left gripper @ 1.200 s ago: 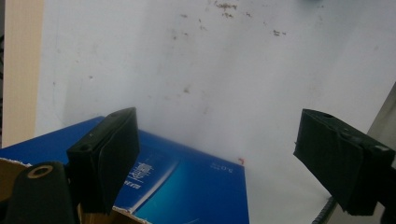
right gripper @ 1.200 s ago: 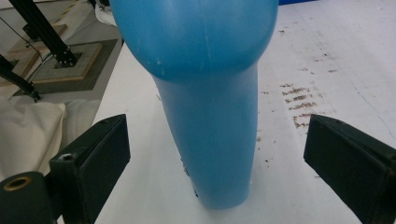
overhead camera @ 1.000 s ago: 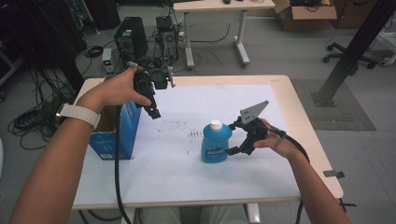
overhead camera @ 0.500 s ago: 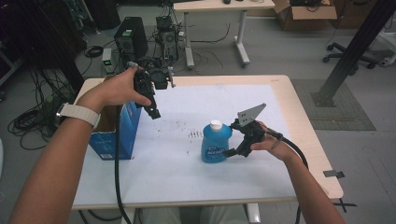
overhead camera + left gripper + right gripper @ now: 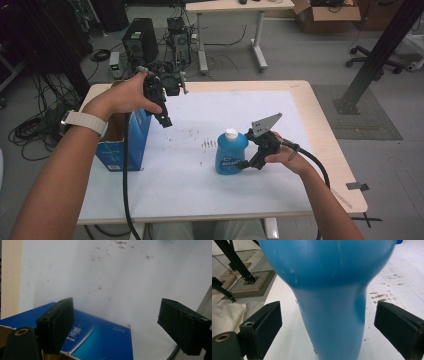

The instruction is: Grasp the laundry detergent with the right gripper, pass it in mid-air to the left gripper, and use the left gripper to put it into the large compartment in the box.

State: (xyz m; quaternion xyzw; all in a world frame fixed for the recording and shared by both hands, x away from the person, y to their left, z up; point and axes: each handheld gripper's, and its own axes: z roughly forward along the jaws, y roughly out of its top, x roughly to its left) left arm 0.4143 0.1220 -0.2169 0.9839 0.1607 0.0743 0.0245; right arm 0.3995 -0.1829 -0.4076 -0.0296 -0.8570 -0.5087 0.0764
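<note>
A blue plastic bottle (image 5: pixel 231 155) with a white cap stands upright on the white table sheet (image 5: pixel 200 185). My right gripper (image 5: pixel 246 164) is at its right side, low down. In the right gripper view the bottle (image 5: pixel 329 277) stands between the jaws of the right gripper (image 5: pixel 328 330), which is open with a gap on each side. My left gripper (image 5: pixel 165 119) is held in the air above the open blue cardboard box (image 5: pixel 125 145), pointing down. In its own view the left gripper (image 5: pixel 117 325) is open and empty over the box edge (image 5: pixel 100 340).
The box stands at the table's left edge. The sheet carries dark specks (image 5: pixel 207 145) left of the bottle. Beyond the table's far edge are computer towers (image 5: pixel 140 45), cables and another desk. A black frame post (image 5: pixel 375 55) stands at the right.
My right gripper has edged a little left and down, closer around the bottle. The left hand, the bottle and the box have stayed put.
</note>
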